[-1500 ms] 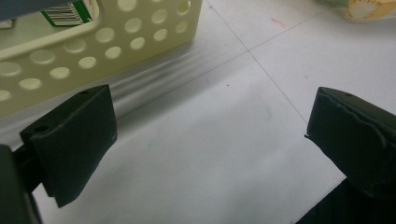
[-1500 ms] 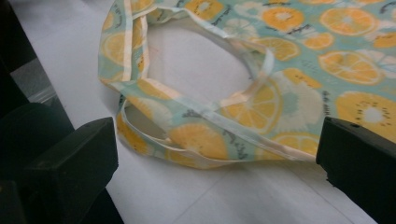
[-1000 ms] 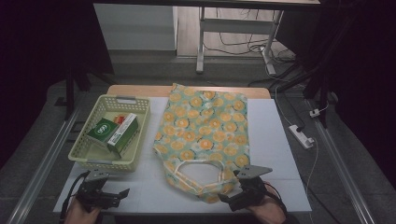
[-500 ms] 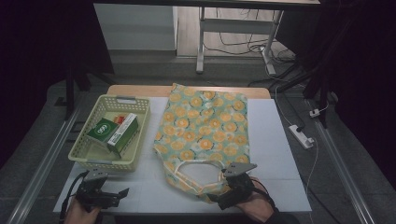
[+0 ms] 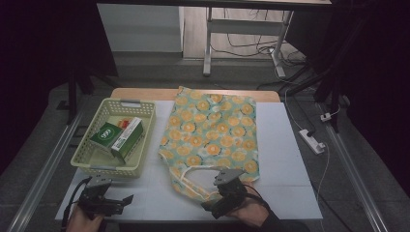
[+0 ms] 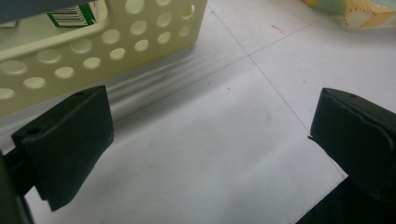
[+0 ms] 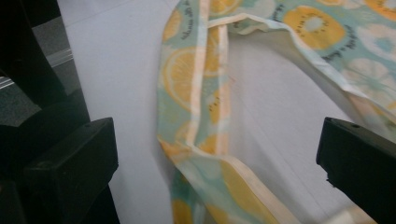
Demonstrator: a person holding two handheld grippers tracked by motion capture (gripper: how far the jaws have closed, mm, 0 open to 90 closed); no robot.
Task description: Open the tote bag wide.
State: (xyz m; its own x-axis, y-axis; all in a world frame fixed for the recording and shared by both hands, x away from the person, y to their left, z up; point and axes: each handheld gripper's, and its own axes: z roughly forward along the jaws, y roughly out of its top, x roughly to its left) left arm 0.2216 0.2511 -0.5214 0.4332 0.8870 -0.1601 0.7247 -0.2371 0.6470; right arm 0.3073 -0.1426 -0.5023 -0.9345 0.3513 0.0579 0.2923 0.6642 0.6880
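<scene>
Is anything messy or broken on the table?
Nothing broken or spilled. The bag lies flat, only its handles are a bit twisted near the right tool. The boxes sit tidily in the basket.

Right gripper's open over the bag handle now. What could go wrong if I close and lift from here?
The right gripper is open, with the handle lying folded in layers between its jaws. Closing may catch just one layer, so the fruit-print bag could lift lopsided or slip. The bag lies near the basket, so a dragged bag might nudge it. The left gripper is open over bare table, steadying nothing.
</scene>
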